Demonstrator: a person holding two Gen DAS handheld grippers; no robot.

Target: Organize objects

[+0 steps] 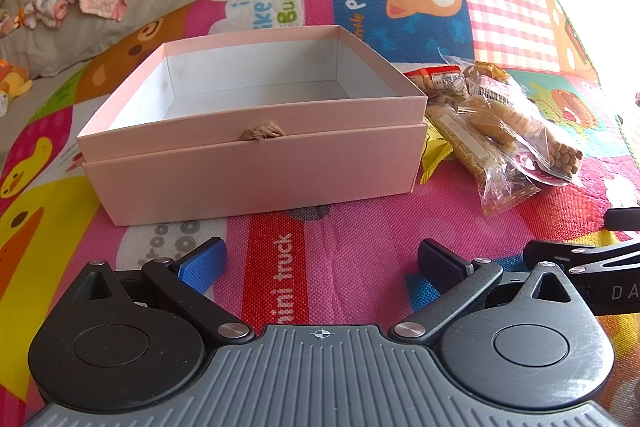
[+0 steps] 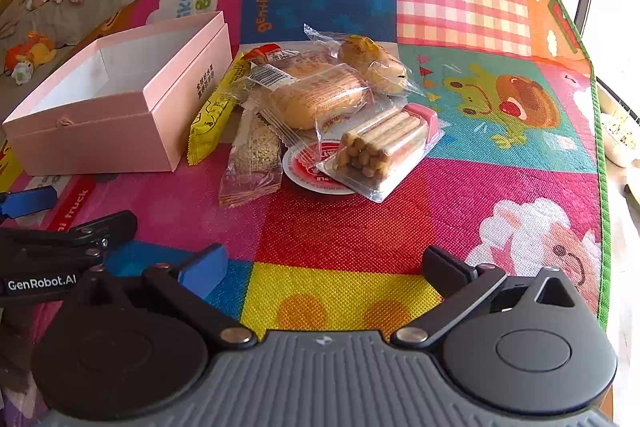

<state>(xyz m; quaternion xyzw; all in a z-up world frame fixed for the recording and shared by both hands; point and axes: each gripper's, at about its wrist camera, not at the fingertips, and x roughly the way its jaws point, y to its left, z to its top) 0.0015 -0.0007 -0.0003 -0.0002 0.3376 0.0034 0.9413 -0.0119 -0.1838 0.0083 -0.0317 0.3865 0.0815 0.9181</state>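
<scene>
The left gripper [image 1: 322, 259] is hovering with its fingers spread wide and gripping nothing, low over the colourful play mat [image 1: 360, 227], facing the pink box [image 1: 256, 155] just ahead, which is sitting open and empty. The right gripper [image 2: 326, 267] is likewise hanging spread apart and empty above the mat, pointing at the snack pile [image 2: 320, 119] lying just right of the box: a yellow packet [image 2: 212, 115] touching its side, wrapped breads, a biscuit-stick pack [image 2: 380, 147].
</scene>
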